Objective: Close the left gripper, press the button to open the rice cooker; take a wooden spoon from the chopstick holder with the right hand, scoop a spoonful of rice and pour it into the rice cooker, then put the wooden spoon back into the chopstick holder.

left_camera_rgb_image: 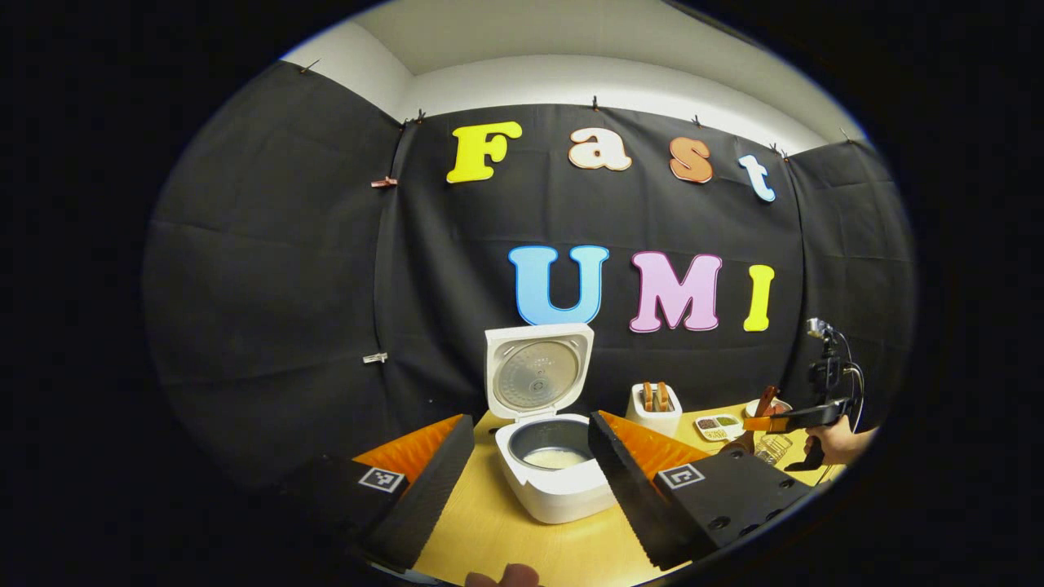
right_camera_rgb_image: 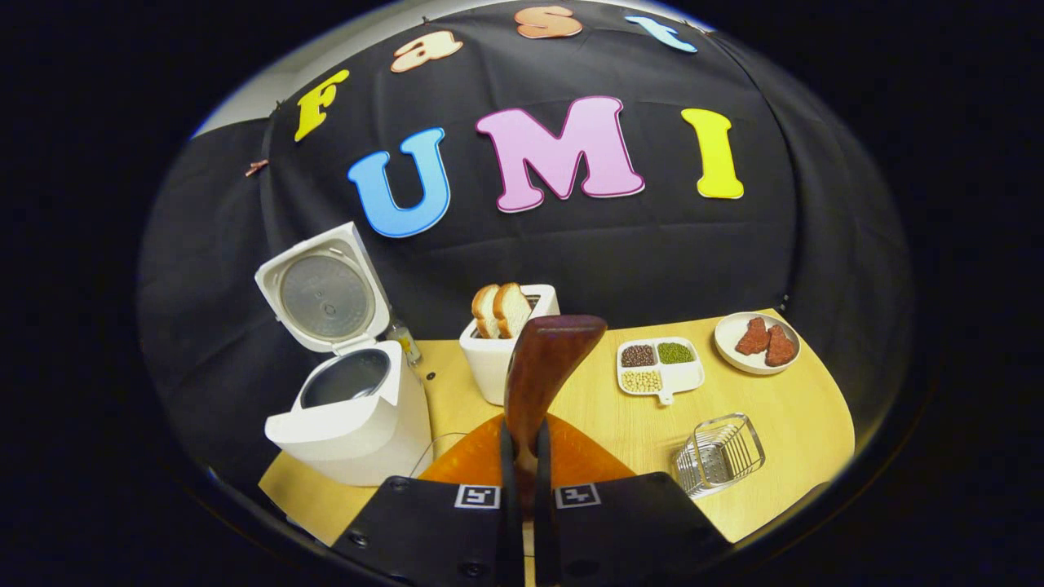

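Note:
The white rice cooker (left_camera_rgb_image: 555, 489) stands on the table with its lid (left_camera_rgb_image: 537, 371) swung up; something whitish lies in the inner pot (left_camera_rgb_image: 553, 456). My left gripper (left_camera_rgb_image: 530, 420) is open, its fingers spread to either side of the cooker, short of it. My right gripper (right_camera_rgb_image: 522, 432) is shut on the handle of the wooden spoon (right_camera_rgb_image: 542, 359), which sticks up in front of it. The wire chopstick holder (right_camera_rgb_image: 722, 452) lies to the spoon's lower right. In the left gripper view the right gripper (left_camera_rgb_image: 767, 422) holds the spoon (left_camera_rgb_image: 764, 401) above the holder (left_camera_rgb_image: 771, 447).
A white toaster (right_camera_rgb_image: 497, 359) with two bread slices stands behind the spoon. A divided dish (right_camera_rgb_image: 681, 379) of beans and a plate (right_camera_rgb_image: 722, 334) with red pieces sit at the right. The cooker (right_camera_rgb_image: 351, 416) is at the left. A hand (left_camera_rgb_image: 840, 444) holds the right gripper.

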Motion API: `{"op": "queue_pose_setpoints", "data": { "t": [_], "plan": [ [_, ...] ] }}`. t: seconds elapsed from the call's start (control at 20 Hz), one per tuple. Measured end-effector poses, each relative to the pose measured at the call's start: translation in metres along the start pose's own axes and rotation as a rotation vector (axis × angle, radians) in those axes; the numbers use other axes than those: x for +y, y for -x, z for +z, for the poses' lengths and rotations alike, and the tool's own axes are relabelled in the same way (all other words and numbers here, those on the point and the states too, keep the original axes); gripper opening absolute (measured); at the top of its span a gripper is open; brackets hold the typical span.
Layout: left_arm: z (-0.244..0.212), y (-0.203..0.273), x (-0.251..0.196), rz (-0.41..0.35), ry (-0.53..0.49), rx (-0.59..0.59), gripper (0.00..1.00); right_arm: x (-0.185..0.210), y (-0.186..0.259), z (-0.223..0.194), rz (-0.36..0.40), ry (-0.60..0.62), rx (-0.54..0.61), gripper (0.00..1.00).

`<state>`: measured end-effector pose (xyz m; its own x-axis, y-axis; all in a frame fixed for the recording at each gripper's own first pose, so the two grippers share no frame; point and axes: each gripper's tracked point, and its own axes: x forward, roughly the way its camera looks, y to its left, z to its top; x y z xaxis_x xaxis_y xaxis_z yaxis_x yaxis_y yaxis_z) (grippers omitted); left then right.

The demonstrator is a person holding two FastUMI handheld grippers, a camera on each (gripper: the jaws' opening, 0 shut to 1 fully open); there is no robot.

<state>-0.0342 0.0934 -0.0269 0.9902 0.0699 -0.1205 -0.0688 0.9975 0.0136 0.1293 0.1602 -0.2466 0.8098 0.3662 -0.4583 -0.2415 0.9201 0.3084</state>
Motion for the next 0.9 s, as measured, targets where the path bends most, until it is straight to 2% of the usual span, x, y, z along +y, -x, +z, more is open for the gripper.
{"op": "queue_pose_setpoints", "data": {
  "t": [0.25,0.4,0.55,0.65,0.75,0.9],
  "plan": [
    [-0.008,-0.008,0.009,-0.001,0.017,0.019,0.97,-0.007,-0.022,-0.031,-0.086,0.186,0.067,0.10],
    [-0.011,-0.014,0.010,-0.010,0.030,0.026,0.97,0.003,-0.029,-0.044,-0.095,0.315,0.093,0.10],
    [-0.019,-0.019,0.014,-0.002,0.039,0.035,0.97,0.019,-0.031,-0.063,-0.112,0.488,0.118,0.10],
    [-0.022,-0.018,0.018,0.002,0.047,0.040,0.97,0.024,-0.029,-0.076,-0.152,0.613,0.125,0.10],
    [-0.026,-0.016,0.022,0.007,0.050,0.044,0.97,0.030,-0.029,-0.096,-0.196,0.649,0.147,0.10],
    [-0.028,-0.014,0.029,0.018,0.053,0.044,0.97,0.046,-0.030,-0.121,-0.197,0.556,0.184,0.10]
  ]
}}
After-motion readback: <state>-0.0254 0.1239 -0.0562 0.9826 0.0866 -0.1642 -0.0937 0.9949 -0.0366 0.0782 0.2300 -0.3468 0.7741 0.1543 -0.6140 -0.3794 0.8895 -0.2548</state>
